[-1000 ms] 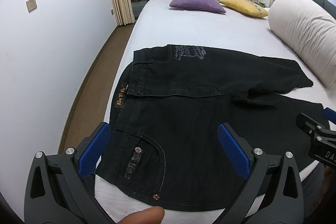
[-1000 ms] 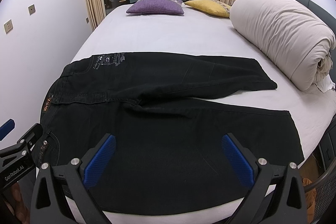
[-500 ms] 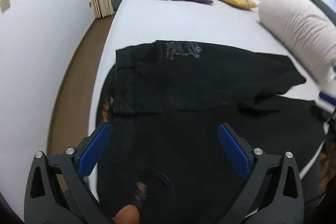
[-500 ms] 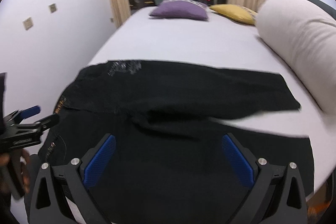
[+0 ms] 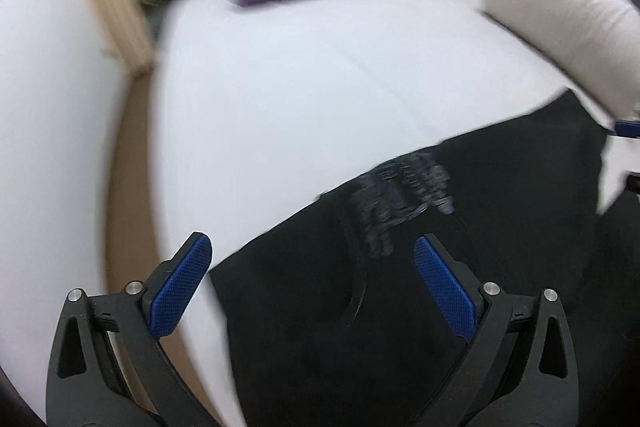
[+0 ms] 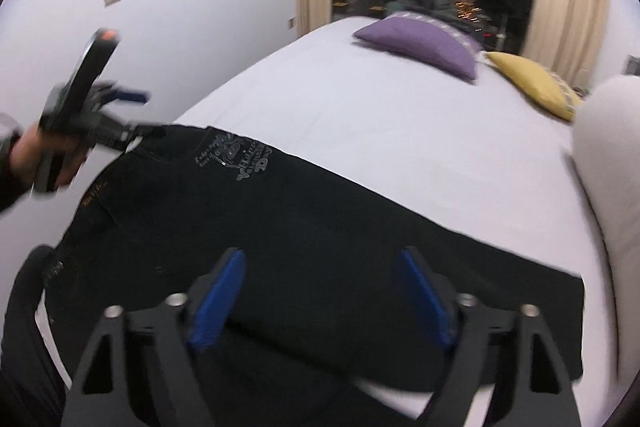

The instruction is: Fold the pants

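Note:
Black pants (image 6: 328,259) lie spread flat on the white bed (image 6: 380,123), with a grey print (image 6: 234,159) near the waistband. In the blurred left wrist view the pants (image 5: 460,267) fill the lower right. My left gripper (image 5: 308,287) is open and empty, over the waistband's far corner; it also shows in the right wrist view (image 6: 132,115), at the waistband's left end. My right gripper (image 6: 322,299) is open and empty above the far leg.
A purple pillow (image 6: 420,45) and a yellow pillow (image 6: 536,83) lie at the head of the bed. A rolled white duvet (image 5: 560,23) lies along the right side. A white wall (image 6: 180,27) and a strip of wooden floor (image 5: 128,187) run along the left.
Both grippers have moved forward over the pants toward their far edge. The left one has swung toward the waistband's far corner. Both stay open.

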The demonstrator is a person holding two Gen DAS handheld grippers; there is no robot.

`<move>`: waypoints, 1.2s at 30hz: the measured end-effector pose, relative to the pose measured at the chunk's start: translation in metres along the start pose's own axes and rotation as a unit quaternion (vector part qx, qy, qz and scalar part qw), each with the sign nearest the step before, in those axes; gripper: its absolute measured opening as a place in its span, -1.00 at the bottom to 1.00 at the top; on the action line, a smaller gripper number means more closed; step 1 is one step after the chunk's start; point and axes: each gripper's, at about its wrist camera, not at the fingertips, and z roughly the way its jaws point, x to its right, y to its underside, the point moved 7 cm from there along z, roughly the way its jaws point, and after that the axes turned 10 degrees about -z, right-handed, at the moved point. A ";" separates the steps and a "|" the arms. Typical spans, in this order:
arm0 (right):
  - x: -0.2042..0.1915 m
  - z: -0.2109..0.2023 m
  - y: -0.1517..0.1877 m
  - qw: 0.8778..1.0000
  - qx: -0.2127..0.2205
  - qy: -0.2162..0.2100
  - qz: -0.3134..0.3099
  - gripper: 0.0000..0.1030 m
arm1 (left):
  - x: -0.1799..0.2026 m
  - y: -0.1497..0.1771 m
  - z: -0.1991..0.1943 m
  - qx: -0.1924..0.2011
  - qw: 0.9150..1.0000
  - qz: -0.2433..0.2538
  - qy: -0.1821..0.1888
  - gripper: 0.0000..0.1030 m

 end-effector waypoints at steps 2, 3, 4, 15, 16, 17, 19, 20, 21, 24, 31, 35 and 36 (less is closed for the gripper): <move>0.014 0.017 -0.005 1.000 -0.008 -0.026 0.003 0.43 | -0.003 -0.003 0.024 -0.043 0.999 0.019 0.011 0.57; 0.021 0.025 -0.008 0.999 -0.011 -0.033 0.007 0.43 | -0.006 -0.005 0.040 -0.066 0.997 0.034 0.014 0.55; 0.027 0.035 -0.012 0.999 -0.013 -0.045 0.008 0.43 | -0.008 -0.006 0.048 -0.078 0.996 0.041 0.016 0.55; 0.018 0.095 -0.034 0.990 -0.053 -0.115 -0.059 0.24 | -0.020 -0.022 0.083 -0.169 0.981 0.043 0.088 -0.39; 0.019 0.099 -0.038 0.990 -0.055 -0.117 -0.059 0.24 | -0.016 -0.020 0.083 -0.171 0.980 0.048 0.087 -0.55; 0.020 0.104 -0.042 0.989 -0.056 -0.120 -0.060 0.24 | -0.012 -0.020 0.080 -0.171 0.980 0.054 0.086 -0.63; 0.018 0.113 -0.052 0.988 -0.058 -0.127 -0.063 0.22 | -0.007 -0.022 0.074 -0.160 0.982 0.070 0.075 -0.85; 0.017 0.117 -0.055 0.988 -0.060 -0.130 -0.067 0.20 | -0.006 -0.022 0.067 -0.150 0.983 0.073 0.074 -0.87; 0.015 0.122 -0.059 0.987 -0.065 -0.131 -0.074 0.16 | -0.003 -0.023 0.062 -0.136 0.985 0.072 0.073 -0.88; 0.008 0.136 -0.066 0.983 -0.082 -0.139 -0.090 0.03 | -0.003 -0.026 0.033 -0.084 0.991 0.072 0.071 -0.89; 0.004 0.166 -0.076 0.979 -0.110 -0.141 -0.102 -0.02 | 0.007 -0.021 -0.005 -0.028 0.992 0.109 0.061 -0.89; 0.005 0.173 -0.083 0.978 -0.111 -0.143 -0.102 -0.02 | 0.014 -0.004 -0.014 -0.019 0.992 0.108 0.067 -0.89; 0.003 0.174 -0.083 0.977 -0.114 -0.148 -0.104 -0.02 | 0.019 -0.003 -0.010 -0.016 0.992 0.106 0.069 -0.89</move>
